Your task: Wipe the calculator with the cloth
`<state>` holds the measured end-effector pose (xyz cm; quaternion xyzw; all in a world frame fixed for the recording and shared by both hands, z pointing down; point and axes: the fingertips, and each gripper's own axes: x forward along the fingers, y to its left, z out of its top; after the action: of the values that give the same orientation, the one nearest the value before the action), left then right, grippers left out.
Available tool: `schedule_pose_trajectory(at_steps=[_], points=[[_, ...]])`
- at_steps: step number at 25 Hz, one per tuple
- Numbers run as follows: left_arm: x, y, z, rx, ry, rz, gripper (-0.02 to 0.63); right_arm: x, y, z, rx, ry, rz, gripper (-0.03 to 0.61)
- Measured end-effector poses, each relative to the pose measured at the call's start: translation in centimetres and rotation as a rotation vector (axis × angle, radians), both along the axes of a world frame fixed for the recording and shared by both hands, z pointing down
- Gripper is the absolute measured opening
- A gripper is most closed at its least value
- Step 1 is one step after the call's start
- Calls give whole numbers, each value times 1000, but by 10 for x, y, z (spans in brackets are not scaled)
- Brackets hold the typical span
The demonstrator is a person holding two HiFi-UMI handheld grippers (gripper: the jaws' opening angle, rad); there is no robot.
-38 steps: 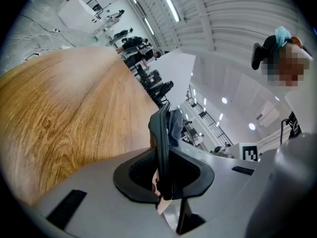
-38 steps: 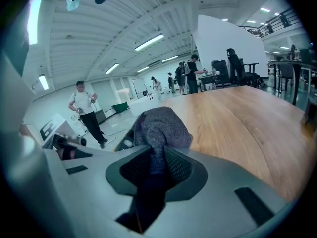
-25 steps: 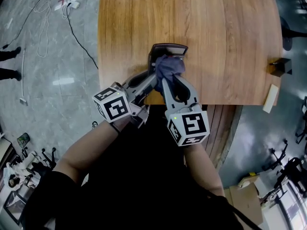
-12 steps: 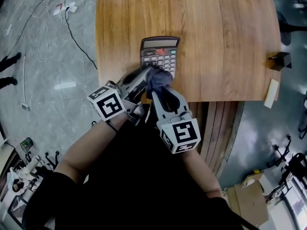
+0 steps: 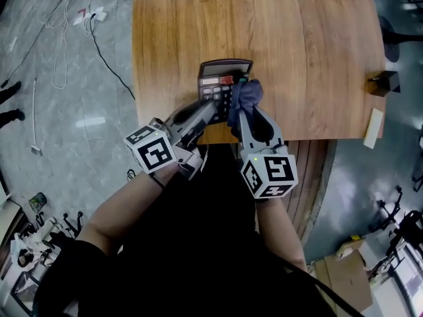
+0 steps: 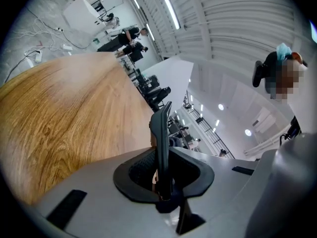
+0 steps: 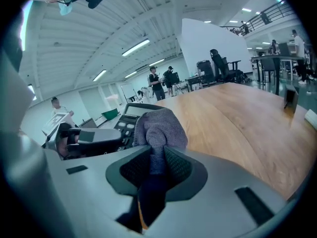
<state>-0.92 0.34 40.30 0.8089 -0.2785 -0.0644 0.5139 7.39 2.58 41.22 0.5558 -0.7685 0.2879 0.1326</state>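
A dark calculator [image 5: 221,78] lies near the front edge of the wooden table [image 5: 297,38]. My left gripper [image 5: 213,104] is shut on its near left part; in the left gripper view the calculator [image 6: 161,143] stands edge-on between the jaws. My right gripper [image 5: 243,109] is shut on a bunched grey-blue cloth [image 5: 245,95], which rests on the calculator's right side. In the right gripper view the cloth [image 7: 159,128] bulges out of the jaws, with the calculator's keys and display [image 7: 128,115] just left of it. The cloth hides the right-hand keys.
A small dark box [image 5: 385,84] and a white slip [image 5: 373,129] sit at the table's right edge. Cables and a power strip [image 5: 86,12] lie on the grey floor to the left. The table's front edge runs just under both grippers.
The right gripper drew the cloth back from the calculator's middle to its near end, then swept it out to the right side. The left gripper kept its hold.
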Motion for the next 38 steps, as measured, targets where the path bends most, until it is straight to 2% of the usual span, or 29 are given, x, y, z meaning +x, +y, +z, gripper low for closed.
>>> schedule_pose_trajectory(at_steps=[6,10,14,17,21,26,31,38], points=[[7,12,-4,26,-14,59,74,21,-32,-20,58,33,49,78],[10,17,-3,26,-27,78,74,18,-46,-42,114,56,43,78],[13,20,3,43,-60,105,74,-7,-46,-54,157,95,-25,78],[11,20,4,27,-45,97,74,-37,-39,-59,179,120,-113,78],[9,17,3,29,-39,89,74,-63,-23,-57,171,83,-174,78],[9,16,7,16,-29,81,74,-58,-12,-52,170,32,-123,78],[1,11,10,-5,-12,45,74,-56,6,-41,139,32,-112,78],[-11,4,-6,40,-10,48,74,-63,35,-21,76,37,-100,78]])
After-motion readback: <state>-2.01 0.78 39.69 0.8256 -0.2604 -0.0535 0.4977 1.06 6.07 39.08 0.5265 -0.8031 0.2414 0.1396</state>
